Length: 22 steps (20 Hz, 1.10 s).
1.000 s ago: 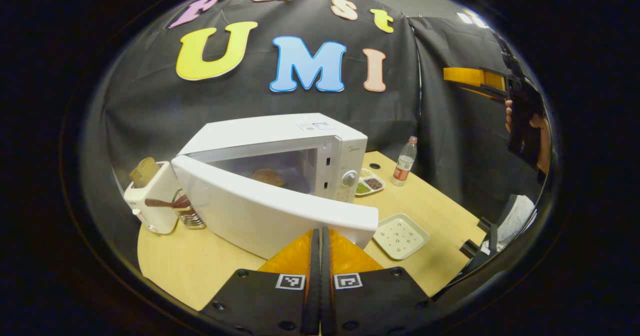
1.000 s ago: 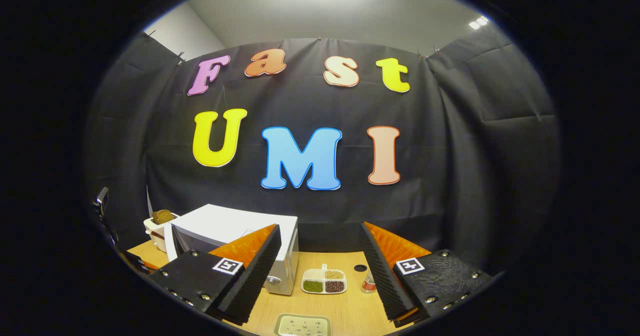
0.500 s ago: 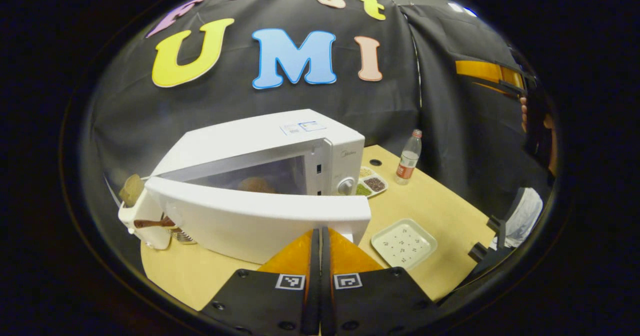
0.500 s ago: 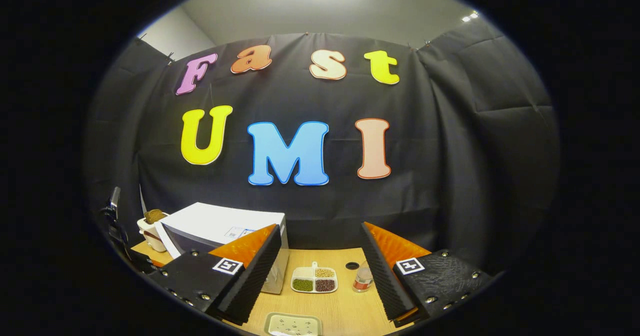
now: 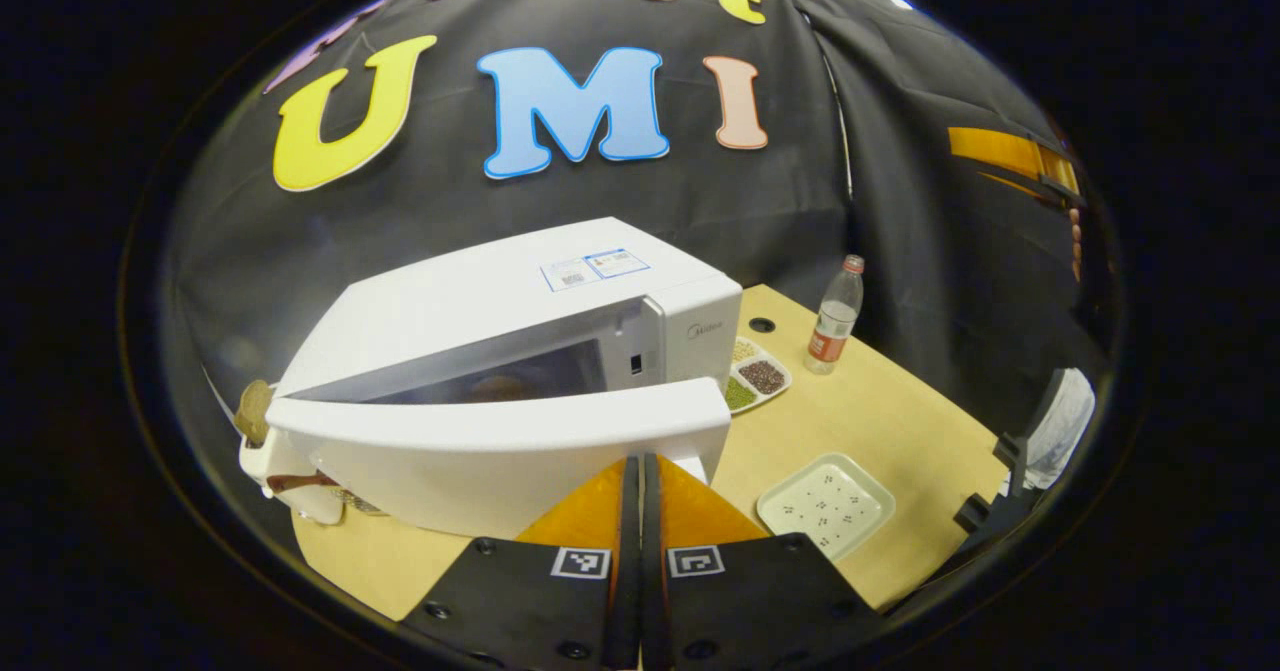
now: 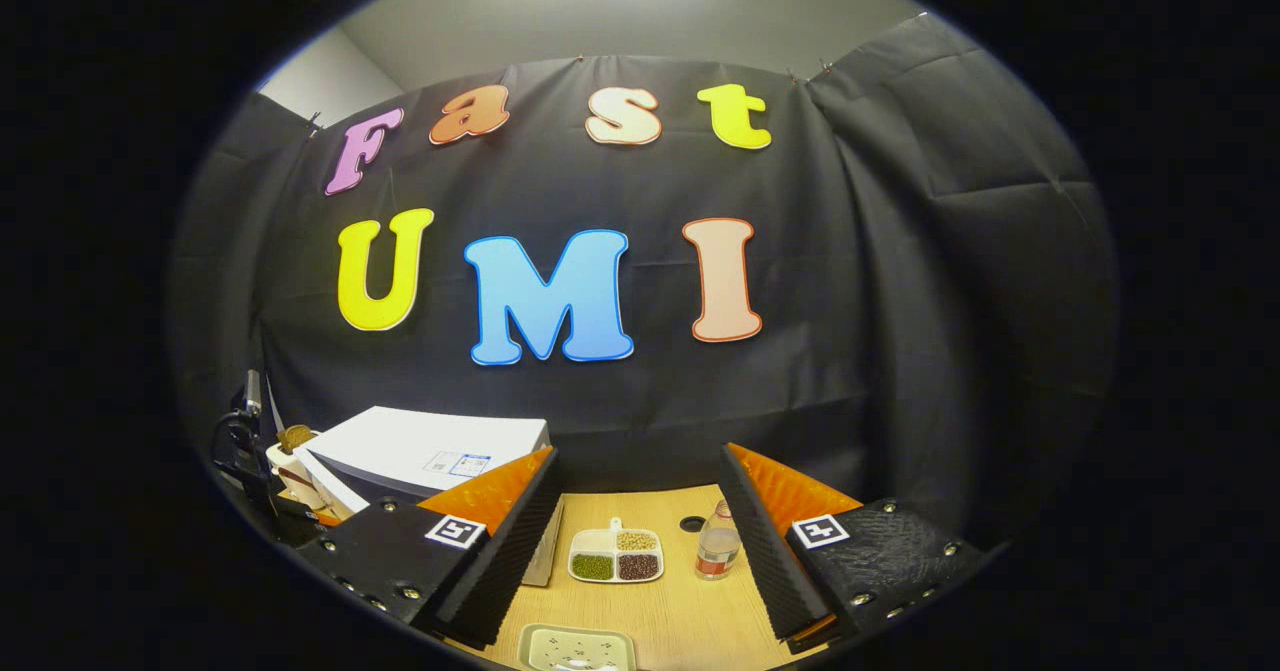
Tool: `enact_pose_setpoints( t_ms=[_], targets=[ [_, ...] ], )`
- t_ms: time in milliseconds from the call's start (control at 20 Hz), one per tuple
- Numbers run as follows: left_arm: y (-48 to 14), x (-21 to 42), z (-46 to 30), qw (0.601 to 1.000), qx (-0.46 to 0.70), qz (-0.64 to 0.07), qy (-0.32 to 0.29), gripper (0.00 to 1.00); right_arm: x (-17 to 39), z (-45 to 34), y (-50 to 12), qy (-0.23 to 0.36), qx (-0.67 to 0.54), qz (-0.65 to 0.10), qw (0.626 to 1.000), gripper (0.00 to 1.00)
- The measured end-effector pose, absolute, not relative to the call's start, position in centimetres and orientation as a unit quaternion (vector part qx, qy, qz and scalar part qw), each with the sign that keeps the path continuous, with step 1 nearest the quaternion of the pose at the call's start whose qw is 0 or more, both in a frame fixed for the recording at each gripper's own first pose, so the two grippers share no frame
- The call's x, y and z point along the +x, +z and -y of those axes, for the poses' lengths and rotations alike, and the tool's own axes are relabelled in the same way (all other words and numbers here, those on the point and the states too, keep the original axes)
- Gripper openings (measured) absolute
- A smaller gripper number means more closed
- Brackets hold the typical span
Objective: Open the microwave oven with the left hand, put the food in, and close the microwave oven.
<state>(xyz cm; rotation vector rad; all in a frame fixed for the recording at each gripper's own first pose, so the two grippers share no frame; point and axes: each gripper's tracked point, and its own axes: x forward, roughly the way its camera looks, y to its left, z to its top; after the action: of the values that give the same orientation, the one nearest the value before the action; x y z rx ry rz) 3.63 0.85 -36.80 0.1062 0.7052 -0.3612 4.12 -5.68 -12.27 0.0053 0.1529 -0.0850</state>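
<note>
microwave oven (image 5: 560, 321), a white box with a swing door, sits toward the left of the pale wooden desk (image 5: 880, 421) in the left claw view. its white door (image 5: 500, 451) stands partly ajar, with a narrowing gap at the latch side, and through that gap a brownish round piece of food (image 5: 497, 387) shows dimly inside the cavity. the left claw (image 5: 640, 491) is clenched, its two fingers pressed flat together with nothing between them, and their tips sit against the outer face of the door near its free edge.

behind the door's hinge side a white toaster (image 5: 270, 451) holds a brown slice of bread (image 5: 252, 411). just right of the oven lies a white divided dish of beans and grains (image 5: 757, 376), and beyond it a clear plastic bottle with a red label (image 5: 832, 316) stands upright. a pale green square plate with dark specks (image 5: 825, 504) lies nearer, well apart from the oven.

in the right claw view the right claw (image 6: 640, 541) is released, fingers spread wide and holding nothing, raised above the desk (image 6: 680, 611). between its fingers show the divided dish (image 6: 615, 558), the bottle (image 6: 715, 546) and the plate (image 6: 575, 646), with the oven (image 6: 420, 456) at the left.
</note>
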Motion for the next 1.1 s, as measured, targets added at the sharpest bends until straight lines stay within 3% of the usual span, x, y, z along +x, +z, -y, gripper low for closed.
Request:
enact_pose_setpoints(
  t_ms=[1100],
  targets=[
    [-38.5, 9.3, 0.3, 0.921, 0.049, -0.359, -0.143, 0.07, 6.0, 9.0, -13.6, -0.064, 0.01, -0.083, 0.994, 0.95]
  ],
)
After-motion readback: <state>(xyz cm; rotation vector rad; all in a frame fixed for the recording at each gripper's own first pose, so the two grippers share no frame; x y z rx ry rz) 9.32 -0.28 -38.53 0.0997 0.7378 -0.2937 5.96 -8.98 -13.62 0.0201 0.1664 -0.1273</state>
